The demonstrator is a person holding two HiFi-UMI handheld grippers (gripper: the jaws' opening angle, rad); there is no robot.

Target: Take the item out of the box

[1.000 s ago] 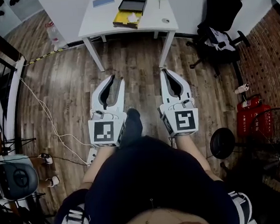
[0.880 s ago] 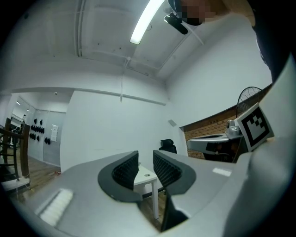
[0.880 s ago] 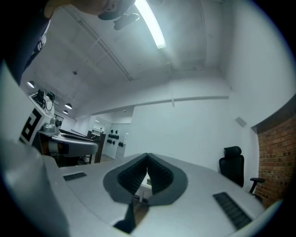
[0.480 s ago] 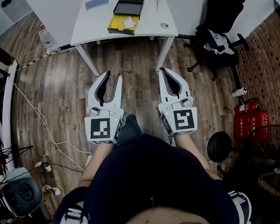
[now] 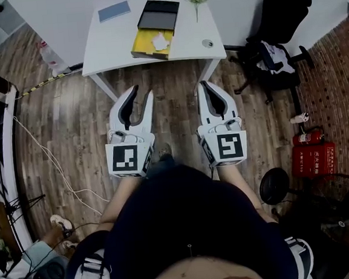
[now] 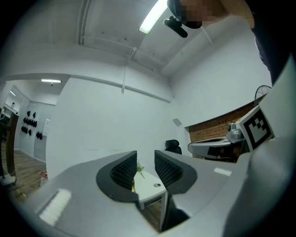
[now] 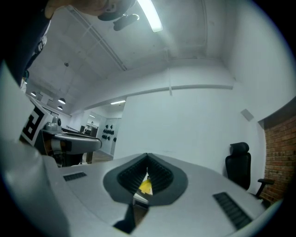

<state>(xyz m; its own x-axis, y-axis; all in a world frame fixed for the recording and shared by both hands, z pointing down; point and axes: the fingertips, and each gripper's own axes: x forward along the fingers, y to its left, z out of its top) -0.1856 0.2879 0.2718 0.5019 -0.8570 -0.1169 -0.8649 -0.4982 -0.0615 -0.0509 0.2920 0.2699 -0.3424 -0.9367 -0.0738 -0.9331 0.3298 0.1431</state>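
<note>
Head view: the white rectangular table point(image 5: 112, 47) is blending into the white wall at its far edge. The open yellow cardboard box with a black lid point(image 5: 145, 46) is lying on it, and the pale item point(image 5: 158, 41) inside is showing too small to identify. The left gripper point(image 5: 142, 94) and right gripper point(image 5: 206, 85) are hanging above the wood floor, apart from the box.

Left gripper view: the left gripper point(image 6: 145, 166) is holding its jaws apart with nothing between them, and one jaw is hiding most of the box.

Right gripper view: the right gripper point(image 7: 147, 159) is keeping its jaws together and empty, with only a yellow sliver of the box point(image 7: 145, 186) peeking through the gap.
</note>
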